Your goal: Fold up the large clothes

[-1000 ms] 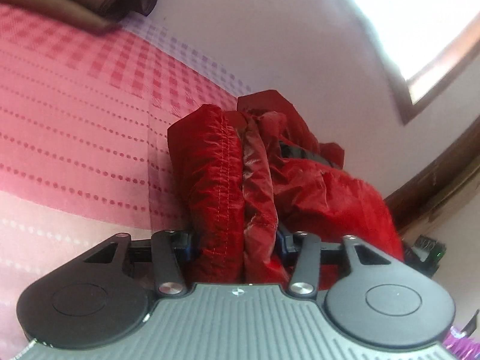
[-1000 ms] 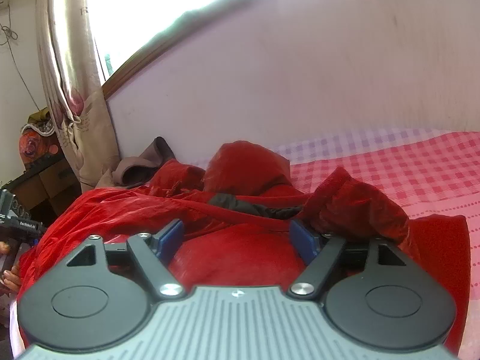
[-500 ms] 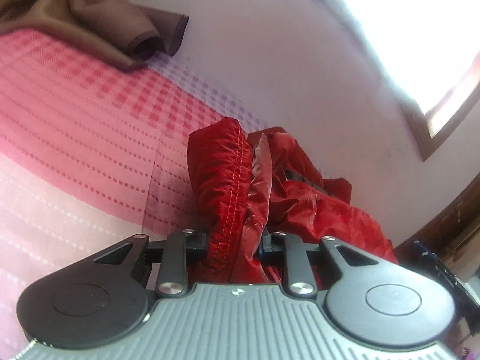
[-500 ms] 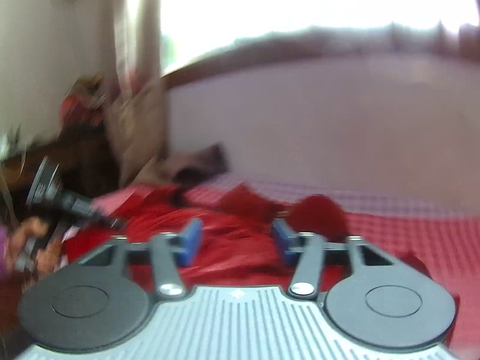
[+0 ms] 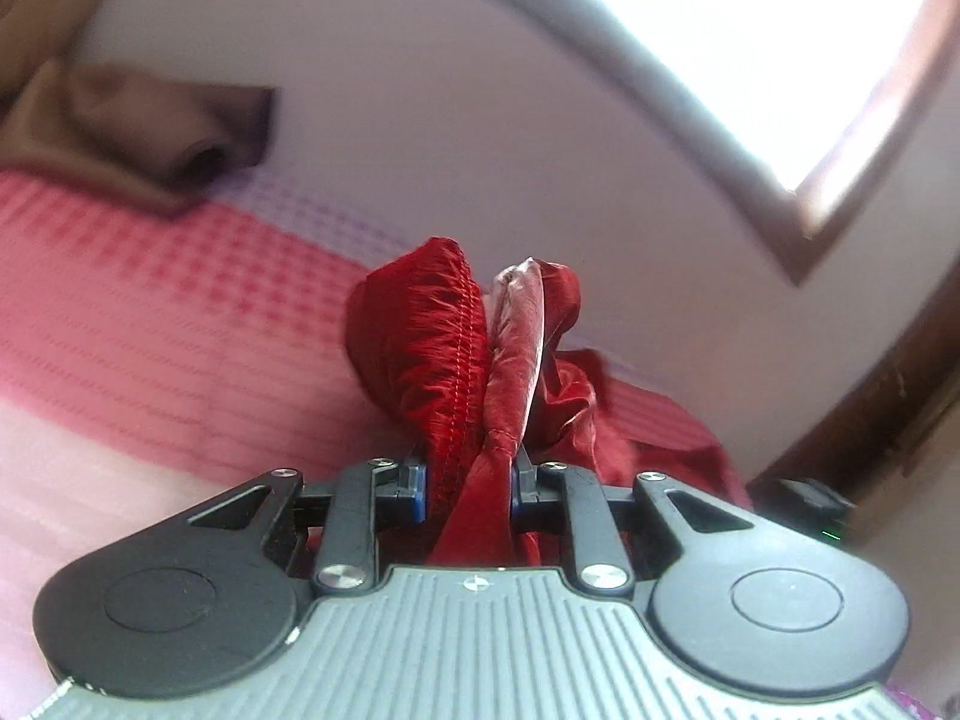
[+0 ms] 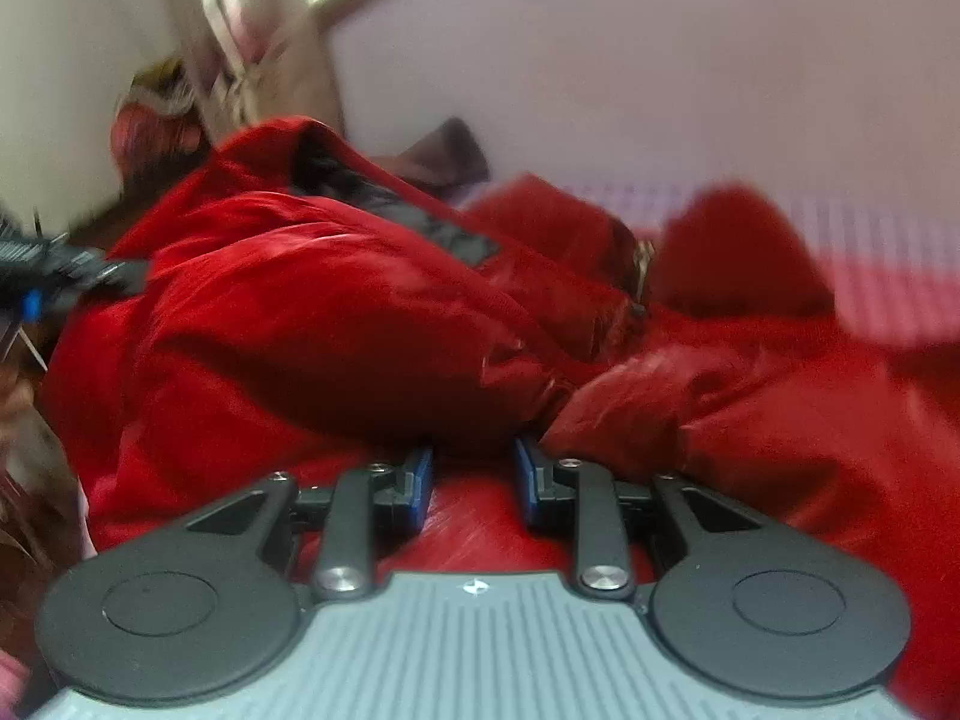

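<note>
Now left gripper (image 5: 468, 489) pinching red jacket (image 5: 456, 354), lifted

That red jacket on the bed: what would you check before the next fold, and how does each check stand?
1. Left hand-held gripper clamped on the jacket: ok.
2. Right hand-held gripper gripping the jacket: cannot tell; cloth lies between its jaws, which stand apart.
3. Jacket lying flat: not ok, bunched.
4. Bedsheet free beside the jacket: ok.
5. Brown cloth clear of the jacket: ok.
</note>
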### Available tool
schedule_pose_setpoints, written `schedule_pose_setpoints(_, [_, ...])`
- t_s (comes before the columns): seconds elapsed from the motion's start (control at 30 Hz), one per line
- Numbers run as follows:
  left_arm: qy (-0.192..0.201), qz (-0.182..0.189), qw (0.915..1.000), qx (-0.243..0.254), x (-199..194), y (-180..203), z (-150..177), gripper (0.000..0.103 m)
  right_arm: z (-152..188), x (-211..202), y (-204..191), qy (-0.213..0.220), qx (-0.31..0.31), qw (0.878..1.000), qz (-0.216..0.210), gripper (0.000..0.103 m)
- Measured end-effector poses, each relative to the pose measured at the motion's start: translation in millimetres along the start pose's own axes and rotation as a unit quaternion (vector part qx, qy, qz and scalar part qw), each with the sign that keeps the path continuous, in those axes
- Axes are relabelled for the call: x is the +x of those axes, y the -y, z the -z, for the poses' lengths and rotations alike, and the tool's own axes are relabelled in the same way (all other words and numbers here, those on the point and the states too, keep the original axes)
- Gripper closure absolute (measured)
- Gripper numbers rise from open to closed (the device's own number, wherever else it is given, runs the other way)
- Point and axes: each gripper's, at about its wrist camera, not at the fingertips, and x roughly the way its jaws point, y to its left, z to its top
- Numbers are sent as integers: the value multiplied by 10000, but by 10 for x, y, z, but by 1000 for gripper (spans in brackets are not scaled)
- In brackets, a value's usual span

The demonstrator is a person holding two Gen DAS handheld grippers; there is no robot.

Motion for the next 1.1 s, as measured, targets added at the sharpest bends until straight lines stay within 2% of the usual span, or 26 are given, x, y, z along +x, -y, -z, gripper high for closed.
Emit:
schedule_pose_setpoints(0.23, [14, 500, 9978, 437, 194, 1023, 60, 77, 119, 5, 415, 294, 1220, 9893, -741, 77])
schedule_pose_setpoints(0.3, [78, 660, 9958, 631, 317, 1364, 146, 74, 167, -4, 526, 408, 1588, 9817, -970, 77])
schedule_pose_setpoints(0.43, [238, 746, 9892, 1241, 657, 1965, 386, 66, 269, -50, 746, 633, 2213, 9645, -1292, 78])
schedule_pose_setpoints(0.5, [389, 683, 9846, 1564, 845, 2192, 505, 66, 315, -74, 834, 709, 2478, 9556, -1430, 79])
schedule_pose_setpoints(0.6, [497, 779, 9813, 1688, 1006, 2329, 600, 64, 359, -134, 919, 712, 2799, 9456, -1498, 79])
schedule_pose_setpoints(0.7, [541, 846, 9792, 1762, 1043, 2372, 674, 65, 384, -311, 945, 571, 2995, 9425, -1365, 79])
schedule_pose_setpoints(0.83, [561, 824, 9778, 1841, 1059, 2385, 758, 65, 497, -823, 934, 581, 2614, 9568, -1136, 76])
schedule_pose_setpoints(0.9, [602, 844, 9776, 1829, 1093, 2405, 784, 65, 620, -1163, 967, 789, 2246, 9660, -1012, 61])
schedule_pose_setpoints(0.97, [604, 937, 9762, 1860, 1119, 2478, 849, 65, 769, -1460, 1033, 1107, 1907, 9729, -700, 54])
schedule_pose_setpoints(1.03, [568, 954, 9729, 2030, 1209, 2607, 926, 65, 942, -1616, 1252, 1246, 2159, 9661, -671, 54])
schedule_pose_setpoints(1.1, [494, 1033, 9693, 2176, 1315, 2732, 1022, 66, 1134, -1624, 1476, 1273, 2702, 9492, -989, 57])
